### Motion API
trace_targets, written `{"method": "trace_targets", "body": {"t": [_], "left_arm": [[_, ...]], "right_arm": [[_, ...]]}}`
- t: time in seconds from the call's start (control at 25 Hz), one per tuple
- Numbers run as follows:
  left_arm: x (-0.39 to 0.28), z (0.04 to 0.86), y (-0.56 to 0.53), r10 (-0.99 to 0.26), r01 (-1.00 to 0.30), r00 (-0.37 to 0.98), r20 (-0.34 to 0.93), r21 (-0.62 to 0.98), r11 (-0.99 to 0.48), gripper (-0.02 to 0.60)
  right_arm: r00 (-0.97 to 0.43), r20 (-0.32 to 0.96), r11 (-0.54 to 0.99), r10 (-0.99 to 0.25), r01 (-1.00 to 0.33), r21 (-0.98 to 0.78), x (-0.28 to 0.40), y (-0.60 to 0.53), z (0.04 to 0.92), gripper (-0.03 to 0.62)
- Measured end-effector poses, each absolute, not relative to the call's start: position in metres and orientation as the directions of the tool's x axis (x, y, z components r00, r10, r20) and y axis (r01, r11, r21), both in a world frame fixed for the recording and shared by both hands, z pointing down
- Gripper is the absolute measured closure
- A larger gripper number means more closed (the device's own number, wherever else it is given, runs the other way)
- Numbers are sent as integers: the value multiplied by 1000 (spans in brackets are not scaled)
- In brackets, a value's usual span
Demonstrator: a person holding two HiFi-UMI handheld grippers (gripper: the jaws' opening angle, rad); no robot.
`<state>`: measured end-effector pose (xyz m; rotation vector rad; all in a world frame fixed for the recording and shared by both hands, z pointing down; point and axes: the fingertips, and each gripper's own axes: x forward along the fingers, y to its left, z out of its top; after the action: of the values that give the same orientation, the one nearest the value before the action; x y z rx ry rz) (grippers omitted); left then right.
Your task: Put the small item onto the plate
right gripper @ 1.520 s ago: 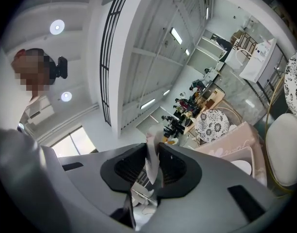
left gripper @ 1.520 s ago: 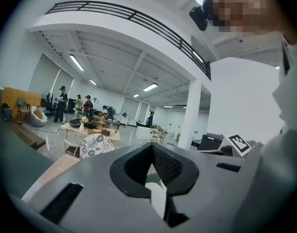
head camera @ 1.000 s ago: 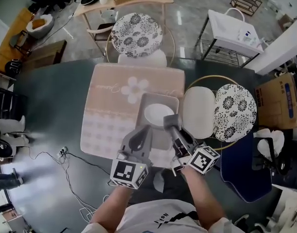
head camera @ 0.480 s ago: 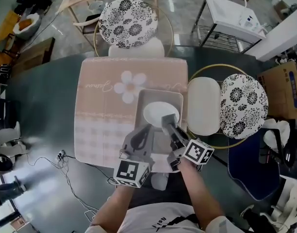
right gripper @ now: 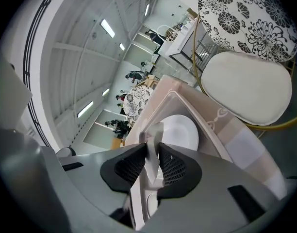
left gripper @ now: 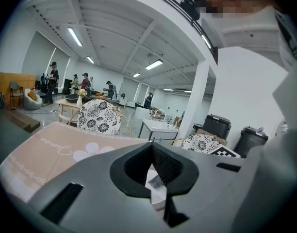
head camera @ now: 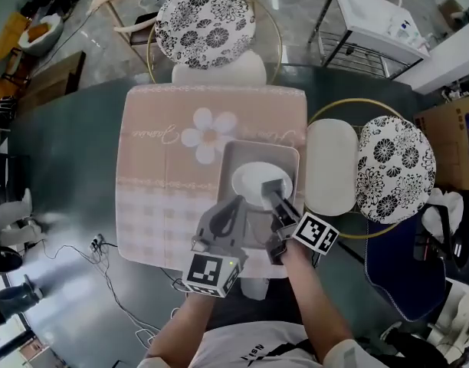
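Your right gripper [right gripper: 152,165] is clamped on the item [right gripper: 155,137], a thin grey piece standing up between its jaws, over the plate [right gripper: 183,132] in the tray [head camera: 239,158]. Your left gripper [left gripper: 156,173] hangs alongside with its jaws together and nothing between them.

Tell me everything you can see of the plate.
The plate is round, plain white and glossy, like ceramic, with a shallow well and a wide rim. It lies flat inside a pale square tray, which sits on the pink mat. What shows of it is bare. The right gripper is over its near right part, shut on a thin pale item, and hides that part in the head view. Whether the item touches the plate cannot be told.
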<state>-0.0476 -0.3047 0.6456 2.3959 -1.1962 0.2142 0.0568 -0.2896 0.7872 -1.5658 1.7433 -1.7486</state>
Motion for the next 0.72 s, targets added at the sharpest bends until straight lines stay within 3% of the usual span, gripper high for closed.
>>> {"method": "trace_targets", "body": {"t": [0.32, 0.48, 0.72], "left_arm": [[-49, 655, -308, -707, -788, 613, 352, 338, -515, 577], [-51, 660, -310, -702, -793, 607, 372, 338, -507, 577], [-47, 658, -313, -699, -791, 610, 374, 349, -503, 577]], "right_arm": [[-408, 564, -303, -718, -546, -781, 50, -295, 805, 505], [-377, 639, -297, -671, -652, -697, 47, -295, 806, 427], [-374, 734, -285, -566, -747, -601, 54, -281, 803, 401]]}}
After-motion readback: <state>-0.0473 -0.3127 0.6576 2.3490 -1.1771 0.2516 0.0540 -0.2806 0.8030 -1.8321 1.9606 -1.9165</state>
